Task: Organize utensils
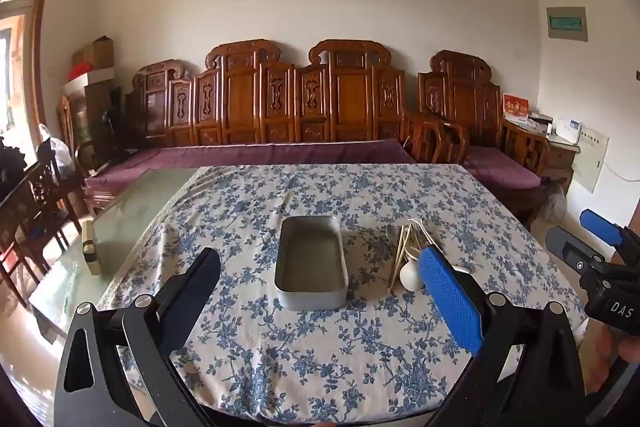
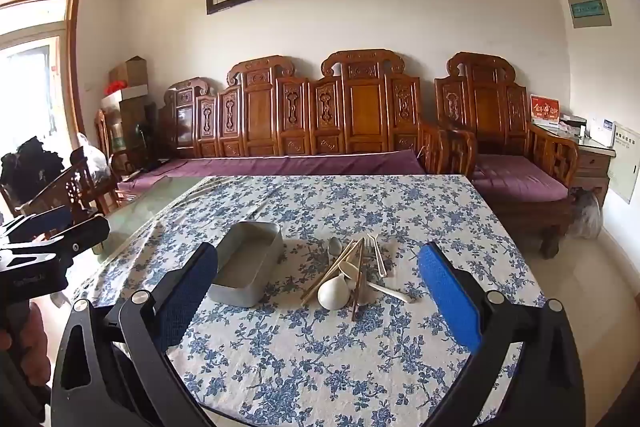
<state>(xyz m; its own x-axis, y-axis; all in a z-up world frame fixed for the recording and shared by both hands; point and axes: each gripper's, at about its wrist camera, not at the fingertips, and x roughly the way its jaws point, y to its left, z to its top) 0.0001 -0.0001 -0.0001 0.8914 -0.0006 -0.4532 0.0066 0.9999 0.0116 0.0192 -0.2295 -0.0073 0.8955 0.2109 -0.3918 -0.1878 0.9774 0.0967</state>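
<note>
Nearest the left wrist camera, the left gripper hangs over the near part of the table with its jaws spread wide and nothing between the pads; one black finger sits at 8 o'clock and the blue-padded one at 4 o'clock. Straight ahead at 12 o'clock from it, on the blue-flowered tablecloth, stands a grey metal tin, oblong, open-topped and with nothing inside. Just beside the tin, at 3 o'clock of it, lies the heap of utensils, partly hidden behind the blue pad. The right gripper's body shows at the far 3 o'clock edge of this view.

From the right wrist view, the right gripper also has its jaws fully apart and grips nothing, hovering above the cloth. The utensils lie directly ahead of it in a loose crossed pile: a white spoon with its bowl nearest, wooden chopsticks, a metal spoon at the far end, and a white plastic fork at 1 o'clock of the pile. The tin sits at 9 o'clock of the pile, close but apart. A carved wooden sofa with purple cushions runs along the wall beyond the table.
</note>
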